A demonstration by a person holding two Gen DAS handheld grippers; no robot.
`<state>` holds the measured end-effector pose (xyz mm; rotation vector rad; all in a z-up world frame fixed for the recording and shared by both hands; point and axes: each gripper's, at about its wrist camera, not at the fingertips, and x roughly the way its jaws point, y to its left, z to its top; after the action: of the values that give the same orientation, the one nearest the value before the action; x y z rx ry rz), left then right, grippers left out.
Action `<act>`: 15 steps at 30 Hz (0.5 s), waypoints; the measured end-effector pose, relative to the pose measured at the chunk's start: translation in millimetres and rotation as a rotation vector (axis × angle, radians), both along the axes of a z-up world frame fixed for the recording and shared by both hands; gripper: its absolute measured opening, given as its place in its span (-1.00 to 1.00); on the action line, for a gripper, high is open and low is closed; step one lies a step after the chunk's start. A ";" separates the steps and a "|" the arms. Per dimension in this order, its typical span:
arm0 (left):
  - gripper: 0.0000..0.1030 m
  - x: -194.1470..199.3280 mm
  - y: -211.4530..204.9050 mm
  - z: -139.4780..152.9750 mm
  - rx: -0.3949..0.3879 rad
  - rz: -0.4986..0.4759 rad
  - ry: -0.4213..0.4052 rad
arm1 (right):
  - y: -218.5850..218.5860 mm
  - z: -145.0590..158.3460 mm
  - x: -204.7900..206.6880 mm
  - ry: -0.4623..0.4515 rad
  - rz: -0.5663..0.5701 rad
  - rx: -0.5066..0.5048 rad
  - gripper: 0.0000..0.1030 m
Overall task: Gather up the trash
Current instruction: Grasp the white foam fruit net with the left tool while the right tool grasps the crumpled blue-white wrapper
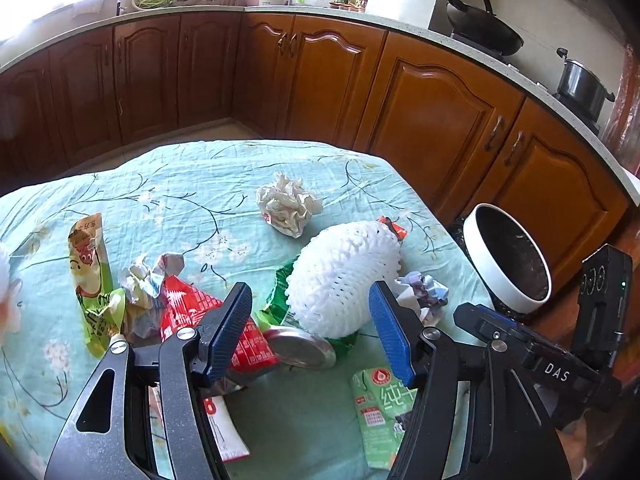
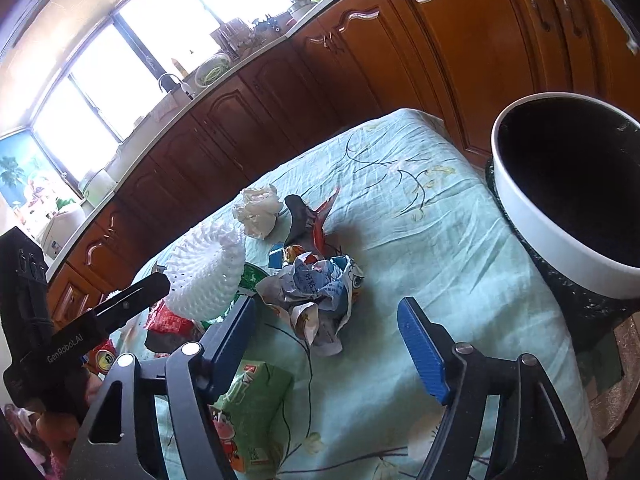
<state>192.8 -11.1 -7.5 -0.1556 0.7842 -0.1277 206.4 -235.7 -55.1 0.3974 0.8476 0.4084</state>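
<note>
Left wrist view only: wok (image 1: 486, 28) and lidded pot (image 1: 582, 86) on the counter at upper right, a yellow-green snack wrapper (image 1: 90, 280) at left of frame, a red wrapper (image 1: 192, 312) beside the left blue pad, a round metal lid (image 1: 302, 348) at lower centre, flat on the cloth. The right gripper's body shows at the lower right edge.

Right wrist view only: bright window (image 2: 132, 52) at upper left, sink tap (image 2: 172, 80) below it, and the bin's black base standing off the table edge at right. The left gripper's body shows at lower left.

Both views: trash scattered on a pale green flowered tablecloth (image 1: 180, 192). White foam fruit net (image 1: 344, 272), domed, mid-frame, lying on a green wrapper. White crumpled tissue (image 1: 288, 208) further back, apart from the pile. Printed crumpled paper ball (image 2: 316, 292) just ahead of the right gripper (image 2: 328, 336), between its pad lines but not touched. Green milk carton (image 2: 252, 408), flattened, low in both frames. White-rimmed dark bin (image 2: 568, 196) right of the table.

Left gripper (image 1: 312, 332): jaws apart, nothing pinched, foam net and lid ahead of them. Right gripper: jaws apart, empty.
</note>
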 end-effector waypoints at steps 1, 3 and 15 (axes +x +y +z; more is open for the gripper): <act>0.18 3.5 -0.4 -2.1 0.001 -0.005 0.008 | 1.8 -2.9 4.5 0.016 0.008 0.004 0.41; 0.10 9.2 -2.6 -6.1 0.001 -0.015 0.021 | 7.0 -8.2 11.6 0.036 0.025 0.006 0.25; -0.81 5.8 -20.2 -4.5 -0.003 -0.071 0.016 | -4.2 1.5 -11.9 -0.005 0.038 0.012 -0.91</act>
<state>198.6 -31.3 -12.0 -0.1316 0.8060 -0.1951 194.6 -239.9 -53.6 0.3917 0.8490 0.4496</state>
